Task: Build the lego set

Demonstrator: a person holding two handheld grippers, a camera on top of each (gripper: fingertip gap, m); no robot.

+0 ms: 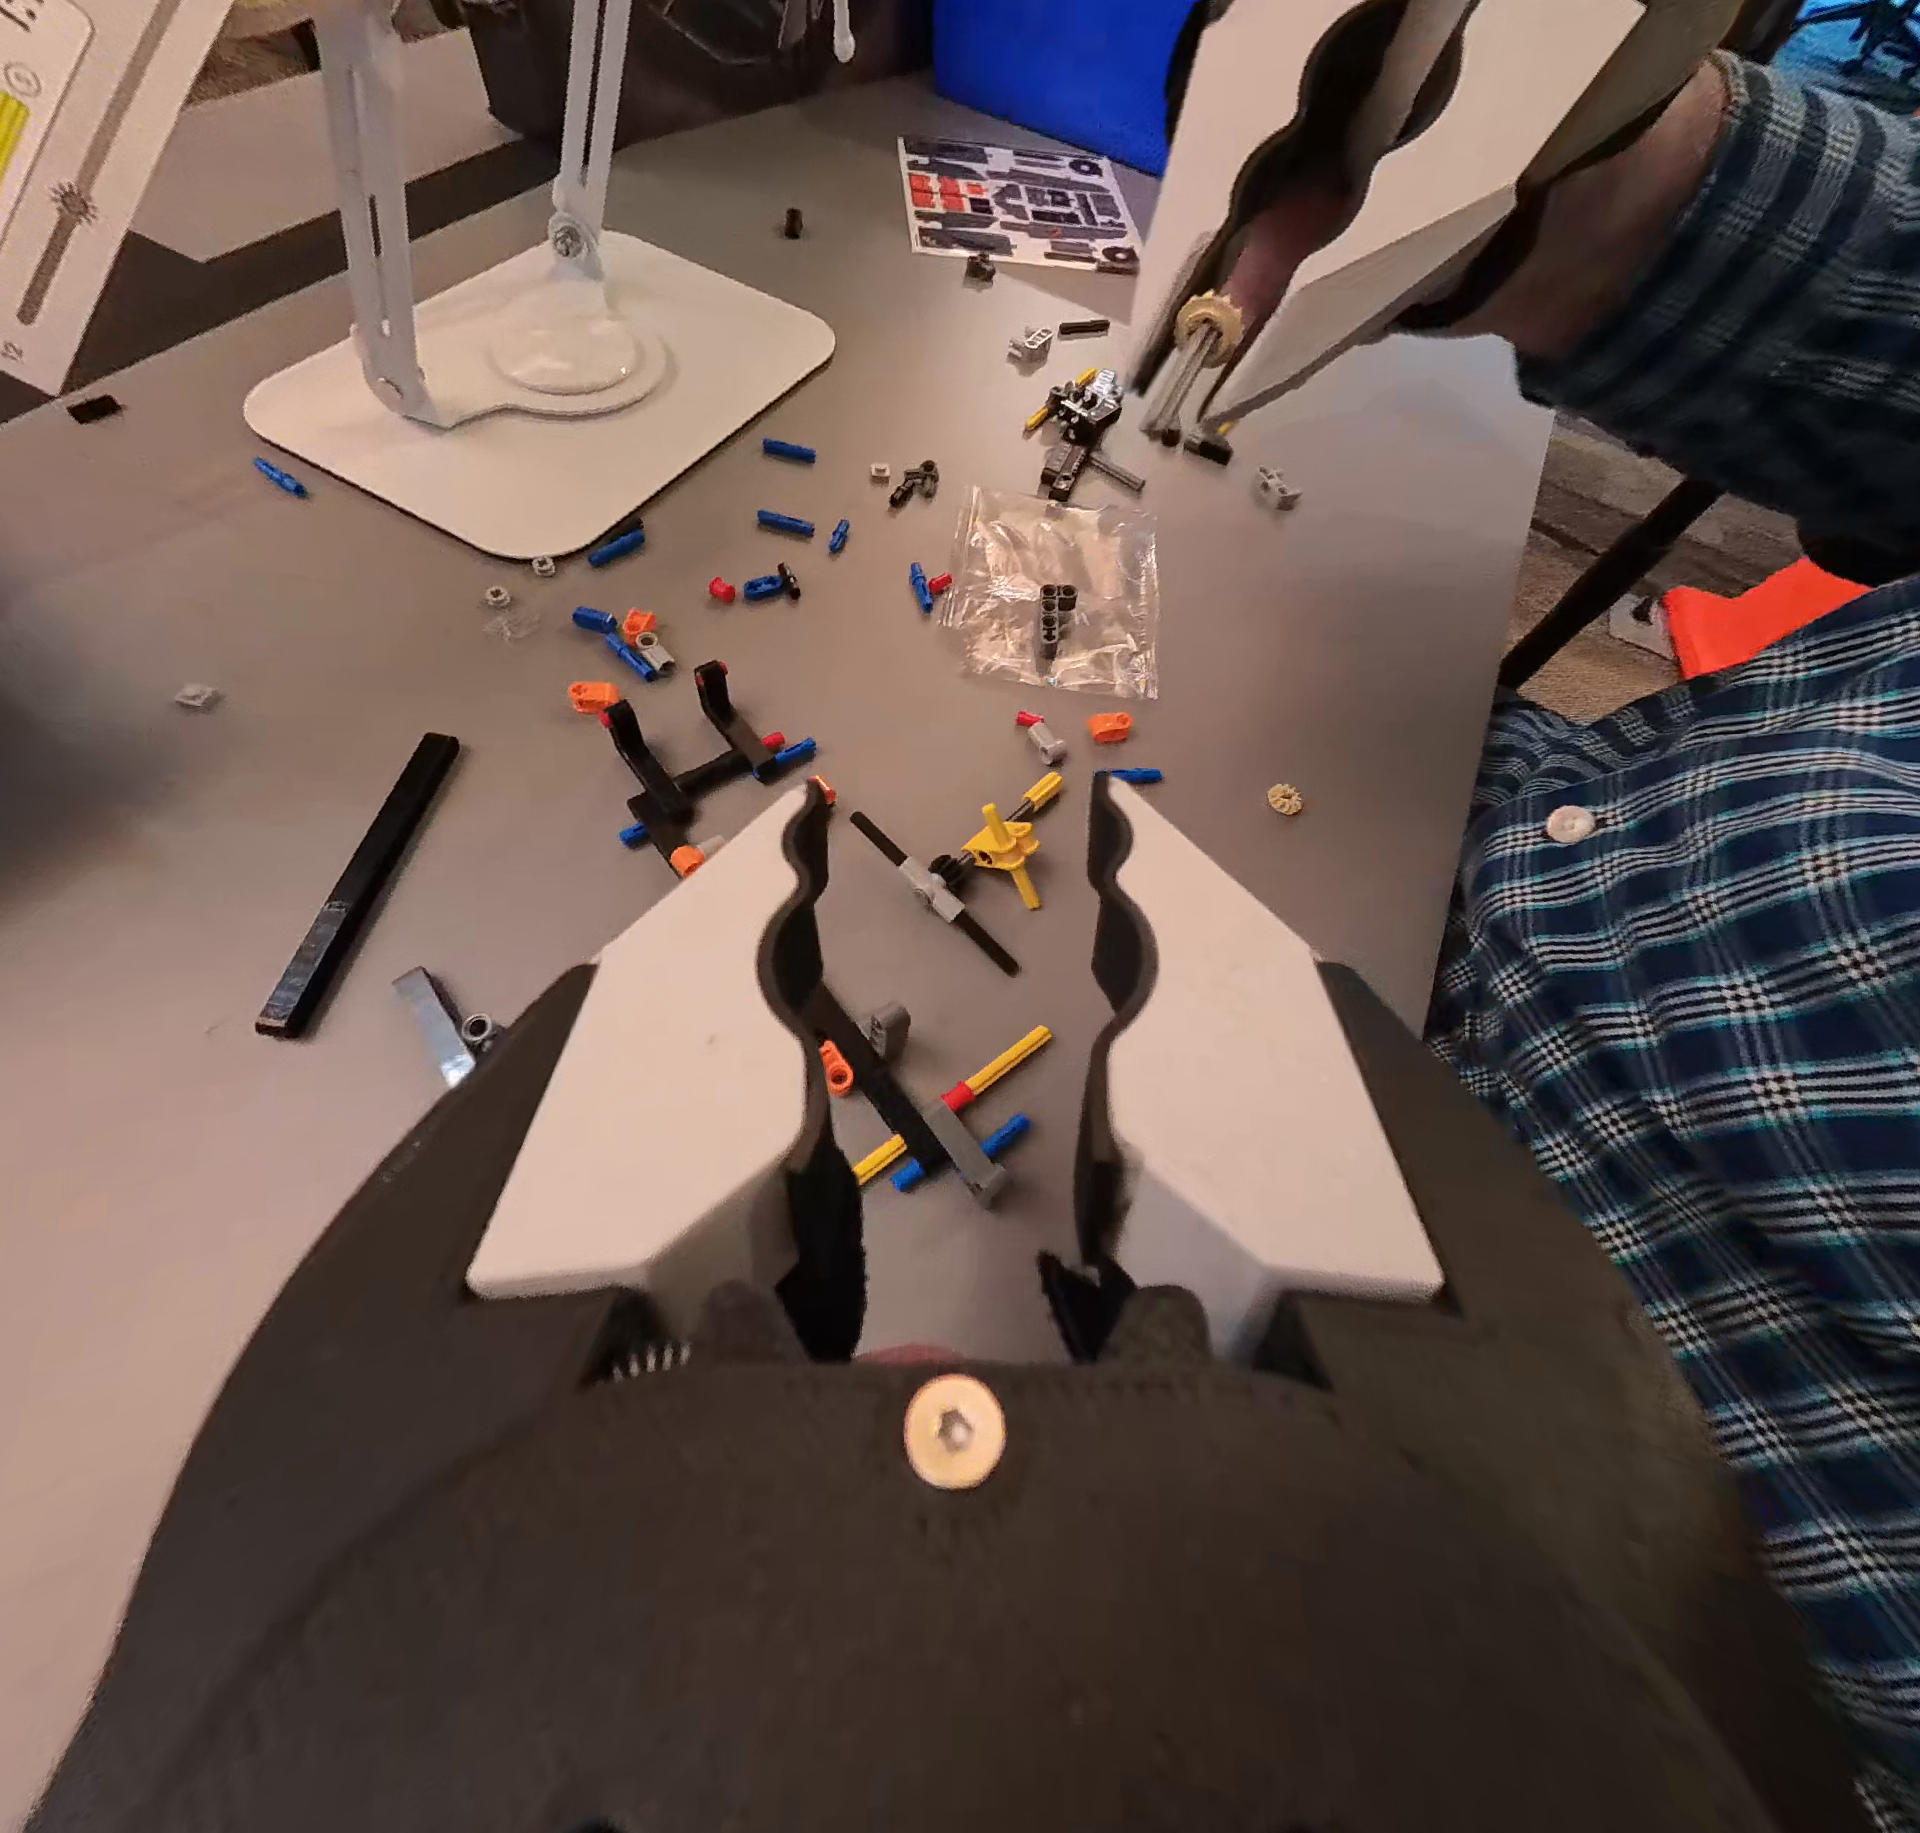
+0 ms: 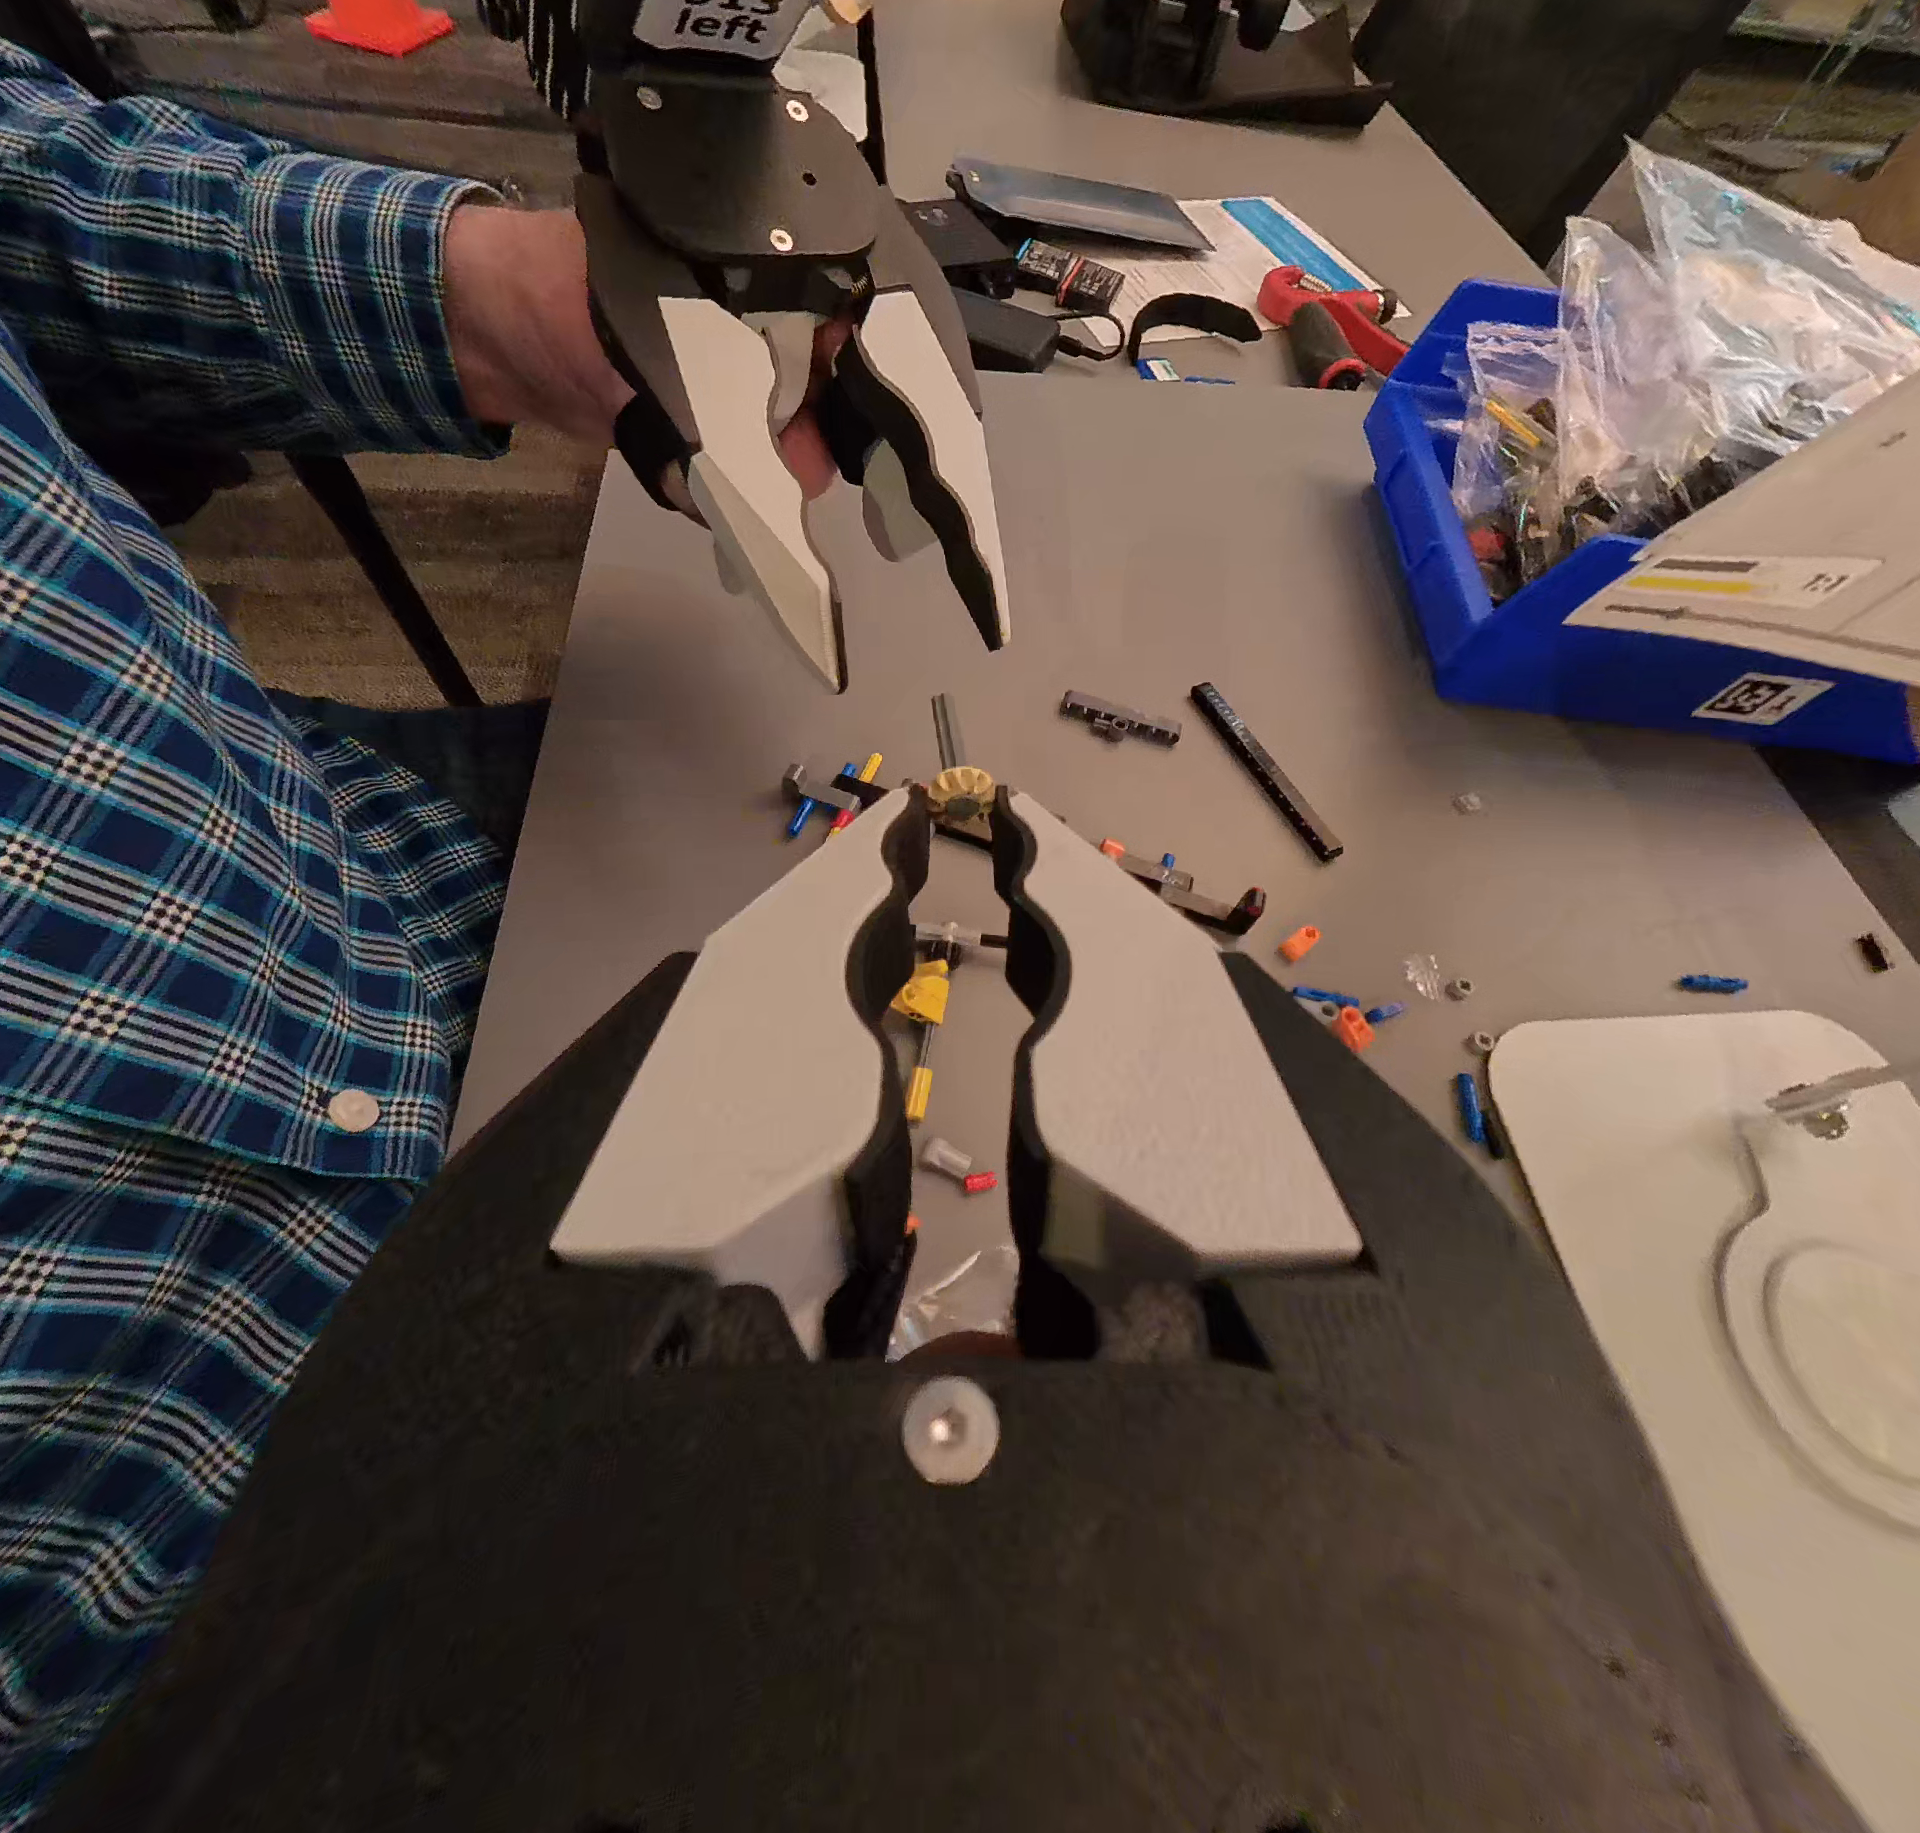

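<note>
My right gripper (image 2: 958, 804) is shut on a tan gear (image 2: 956, 794) on a grey axle (image 2: 945, 729), held above the table. It also shows in the left wrist view (image 1: 1195, 370) with the tan gear (image 1: 1205, 323) between its tips. My left gripper (image 1: 961, 796) is open and empty, hovering over a yellow-and-black axle assembly (image 1: 987, 848) and a black beam with a yellow axle and blue pins (image 1: 914, 1108). It also shows in the right wrist view (image 2: 920, 661), raised. Loose blue, orange and red pins lie scattered on the grey table (image 1: 260, 1212).
A white stand base (image 1: 540, 401) sits at the back left, and a long black beam (image 1: 358, 884) lies left. A clear bag (image 1: 1049, 588), a sticker sheet (image 1: 1013, 204) and a blue bin of bagged parts (image 2: 1538, 630) are nearby. A plaid-sleeved person sits at the right. Across from one pair of fingers to the other is roughly 9 cm. My left gripper is the nearer one to the long black beam (image 1: 358, 884): about 15 cm, against 25 cm. The right camera catches it too, in the right wrist view (image 2: 1255, 754).
</note>
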